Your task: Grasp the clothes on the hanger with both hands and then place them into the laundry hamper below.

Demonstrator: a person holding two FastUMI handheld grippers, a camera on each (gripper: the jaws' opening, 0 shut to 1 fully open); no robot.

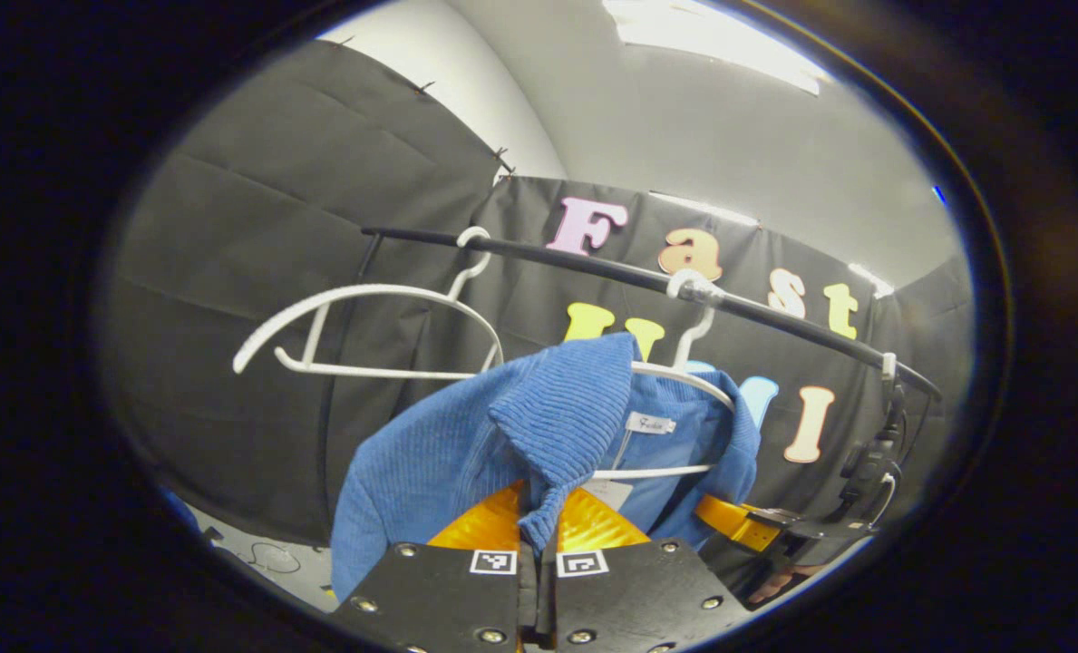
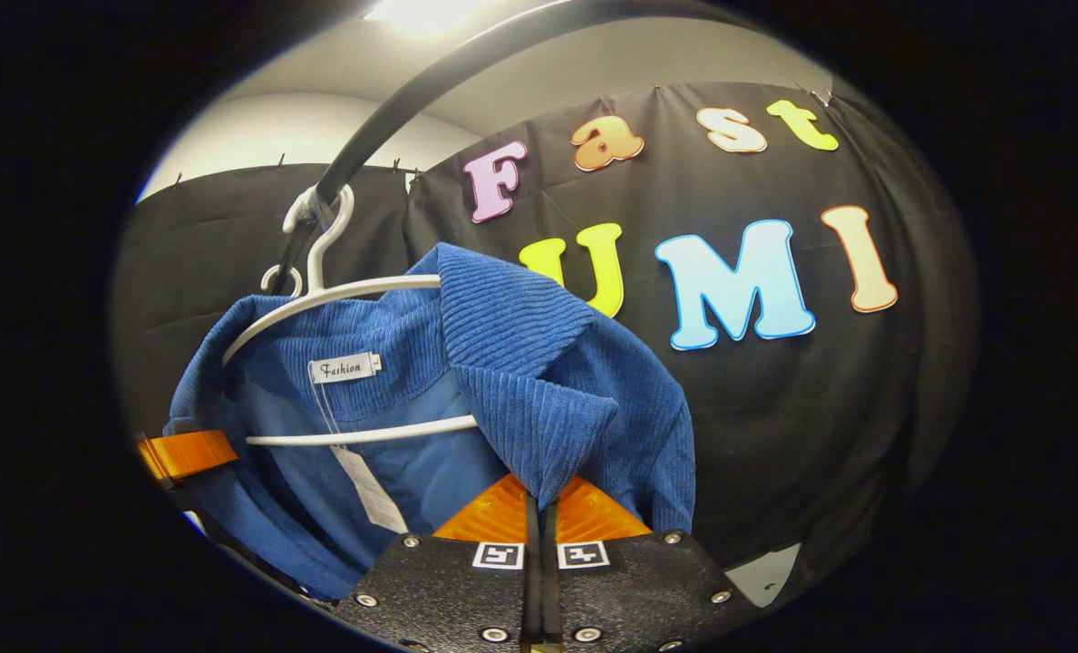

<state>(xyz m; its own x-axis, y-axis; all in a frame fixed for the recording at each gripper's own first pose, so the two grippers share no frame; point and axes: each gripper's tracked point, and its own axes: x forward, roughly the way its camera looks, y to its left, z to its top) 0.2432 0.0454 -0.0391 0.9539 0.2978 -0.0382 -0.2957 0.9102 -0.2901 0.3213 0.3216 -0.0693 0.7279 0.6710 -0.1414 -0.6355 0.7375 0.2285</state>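
In the left gripper view, my left tongs are pressed together on a collar flap of the blue jacket, which hangs on a white hanger from the black rail; an empty hanger hangs beside it, and my other tongs show past the jacket. In the right gripper view, my right tongs pinch the other collar flap of the jacket, on its hanger.

Jacket on hanger; hanger on rail.
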